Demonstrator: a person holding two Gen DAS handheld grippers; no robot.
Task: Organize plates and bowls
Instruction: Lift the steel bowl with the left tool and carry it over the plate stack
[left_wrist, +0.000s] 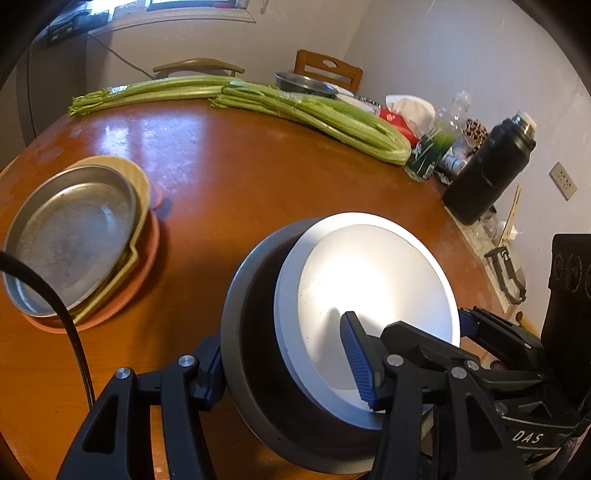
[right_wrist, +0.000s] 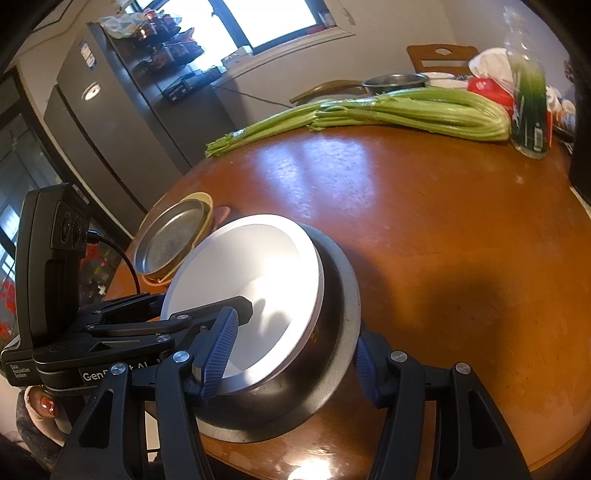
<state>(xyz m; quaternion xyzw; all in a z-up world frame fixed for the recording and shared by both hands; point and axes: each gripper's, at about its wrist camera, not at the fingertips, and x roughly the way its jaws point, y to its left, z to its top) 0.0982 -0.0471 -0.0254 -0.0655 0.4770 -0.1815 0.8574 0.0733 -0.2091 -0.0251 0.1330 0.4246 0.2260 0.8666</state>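
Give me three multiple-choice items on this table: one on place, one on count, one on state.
1. The white bowl sits: A in the grey bowl; B on a chair; C on the floor.
2. The plate stack holds: A two; B three; C five.
3. The right gripper is: A hanging open; B clamped on the nested bowls; C holding a spoon.

Key: A, the grey rim rings it; B, a metal plate, a yellow plate, a pink plate; B, its jaws pinch both walls.

Left gripper (left_wrist: 284, 373) with fingers spread wide apart, right gripper (right_wrist: 291, 354) likewise spread wide, the two grippers angled toward each other
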